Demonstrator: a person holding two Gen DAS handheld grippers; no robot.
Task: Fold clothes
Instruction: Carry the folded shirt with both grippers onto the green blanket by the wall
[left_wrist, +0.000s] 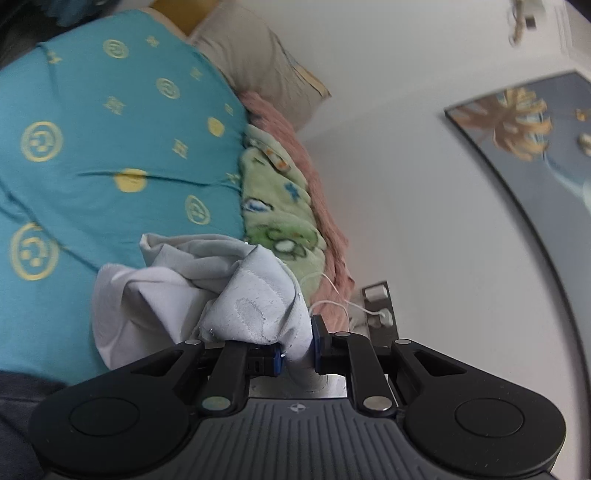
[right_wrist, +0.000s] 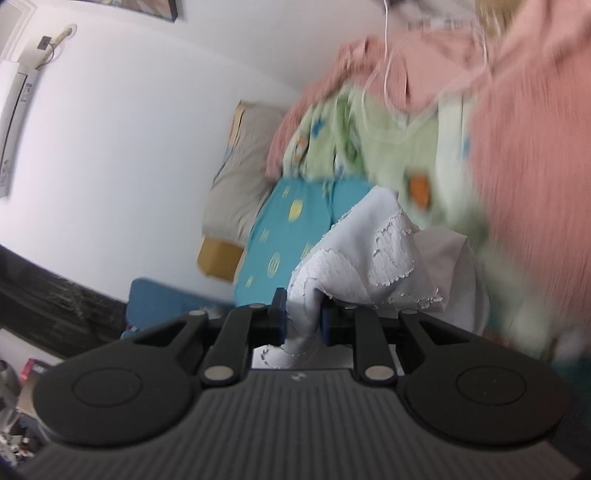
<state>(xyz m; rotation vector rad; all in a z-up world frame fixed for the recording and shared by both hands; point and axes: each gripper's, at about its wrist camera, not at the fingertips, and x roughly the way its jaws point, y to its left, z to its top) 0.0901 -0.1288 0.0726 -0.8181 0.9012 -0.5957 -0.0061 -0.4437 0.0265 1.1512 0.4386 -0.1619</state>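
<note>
Both grippers have hold of the same pale grey garment (left_wrist: 207, 288), and it hangs bunched up above the bed. The left gripper (left_wrist: 295, 354) has its blue pads clamped on a thick wad of the cloth, the fabric squeezed between them and spilling out above in loose folds, with a worn printed patch showing on the nearest fold. The right gripper (right_wrist: 303, 321) is clamped too, its pads pinching a narrow twist of the same garment (right_wrist: 373, 243); there the print looks cracked and flaking. Behind the cloth lies the teal bedsheet (left_wrist: 110, 155) with its yellow circles and crosses, and beside that a rumpled green blanket (left_wrist: 277, 206) with cartoon shapes, touching a pink blanket (left_wrist: 317, 206) piled along the wall side. A beige pillow (left_wrist: 255, 62) sits at the far end of the bed against the white wall (left_wrist: 406, 147). A thin white cable (left_wrist: 332, 295) trails over the pink blanket. A framed picture (left_wrist: 524, 125) hangs on the wall, and the right wrist view is blurred at its right side.
</note>
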